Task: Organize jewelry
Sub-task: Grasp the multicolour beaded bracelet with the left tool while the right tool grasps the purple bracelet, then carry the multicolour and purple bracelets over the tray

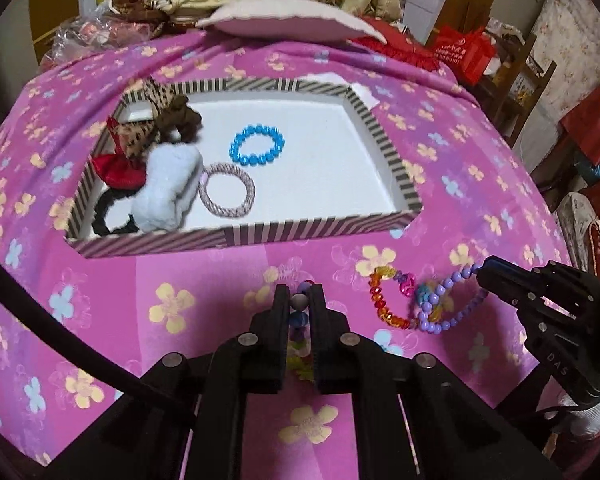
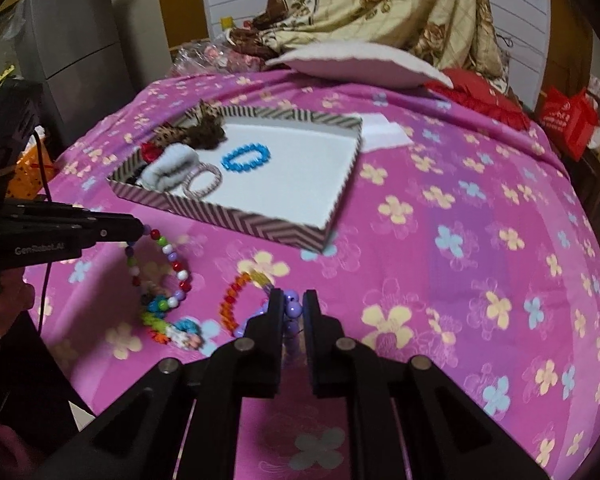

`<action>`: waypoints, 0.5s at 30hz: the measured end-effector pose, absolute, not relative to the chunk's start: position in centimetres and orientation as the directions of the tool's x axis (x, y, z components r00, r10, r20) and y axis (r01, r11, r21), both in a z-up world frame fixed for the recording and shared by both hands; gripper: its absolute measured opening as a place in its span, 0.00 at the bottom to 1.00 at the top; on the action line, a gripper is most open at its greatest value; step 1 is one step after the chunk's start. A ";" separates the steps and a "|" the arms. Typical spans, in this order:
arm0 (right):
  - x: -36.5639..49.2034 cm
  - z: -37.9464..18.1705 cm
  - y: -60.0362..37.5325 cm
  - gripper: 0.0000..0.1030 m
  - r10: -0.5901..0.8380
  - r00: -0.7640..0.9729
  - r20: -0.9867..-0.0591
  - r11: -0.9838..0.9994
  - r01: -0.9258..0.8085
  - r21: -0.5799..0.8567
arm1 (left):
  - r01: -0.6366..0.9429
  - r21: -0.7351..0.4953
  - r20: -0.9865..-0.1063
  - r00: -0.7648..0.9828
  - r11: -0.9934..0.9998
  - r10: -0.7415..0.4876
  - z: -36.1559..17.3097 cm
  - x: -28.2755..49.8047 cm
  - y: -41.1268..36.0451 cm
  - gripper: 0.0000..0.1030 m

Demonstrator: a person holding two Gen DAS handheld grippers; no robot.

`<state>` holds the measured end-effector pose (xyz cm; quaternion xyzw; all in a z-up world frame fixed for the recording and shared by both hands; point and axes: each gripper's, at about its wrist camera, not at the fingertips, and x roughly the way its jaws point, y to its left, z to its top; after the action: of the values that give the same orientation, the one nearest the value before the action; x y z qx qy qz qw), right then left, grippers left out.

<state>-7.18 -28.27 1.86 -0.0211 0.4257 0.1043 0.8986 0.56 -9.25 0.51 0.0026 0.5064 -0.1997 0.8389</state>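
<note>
Pinching a multicoloured round-bead bracelet in my left gripper, left wrist view; striped cardboard tray on pink floral cloth beyond. Right wrist view: my right gripper is clamped on a lilac bead bracelet, orange-yellow crystal bracelet beside it.

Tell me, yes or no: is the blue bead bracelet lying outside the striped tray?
No, the blue bead bracelet lies inside the striped tray, on its white floor.

Dim, warm indoor light, soft shadows, strong fisheye bending with dark corners, slight motion blur throughout
</note>
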 end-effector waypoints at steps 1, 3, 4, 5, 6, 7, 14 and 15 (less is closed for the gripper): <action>-7.1 2.3 -28.1 0.09 0.169 0.621 -0.765 0.977 -0.210 0.046 | 0.337 -0.198 -0.847 0.414 0.921 -0.334 0.9 0.6 -9.2 0.20; -7.0 3.1 -27.9 0.09 0.171 0.629 -0.759 0.975 -0.217 0.040 | 0.333 -0.197 -0.840 0.428 0.922 -0.334 1.7 0.6 -9.0 0.20; -6.9 3.4 -27.8 0.09 0.170 0.631 -0.757 0.975 -0.221 0.035 | 0.332 -0.195 -0.836 0.436 0.923 -0.333 2.2 0.6 -8.9 0.20; -6.8 3.6 -27.7 0.09 0.168 0.633 -0.756 0.974 -0.224 0.030 | 0.330 -0.193 -0.834 0.441 0.924 -0.332 2.5 0.7 -8.8 0.20; -6.7 4.0 -27.6 0.09 0.165 0.637 -0.753 0.974 -0.228 0.020 | 0.327 -0.192 -0.830 0.449 0.925 -0.330 2.9 0.7 -8.6 0.20; -6.5 4.4 -27.5 0.09 0.162 0.641 -0.750 0.973 -0.232 0.012 | 0.323 -0.192 -0.828 0.454 0.927 -0.330 3.2 0.9 -8.4 0.20; -5.4 6.3 -26.5 0.09 0.166 0.662 -0.731 0.966 -0.257 -0.012 | 0.298 -0.177 -0.815 0.490 0.938 -0.310 5.2 2.1 -7.8 0.20; -5.1 6.6 -26.3 0.09 0.167 0.664 -0.728 0.965 -0.261 -0.016 | 0.297 -0.171 -0.813 0.496 0.940 -0.304 5.4 2.2 -7.8 0.20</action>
<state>-5.05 -26.32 6.55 -0.0594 0.3925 0.1176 0.9103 2.24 -7.84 5.42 -0.0041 0.4709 -0.1738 0.8649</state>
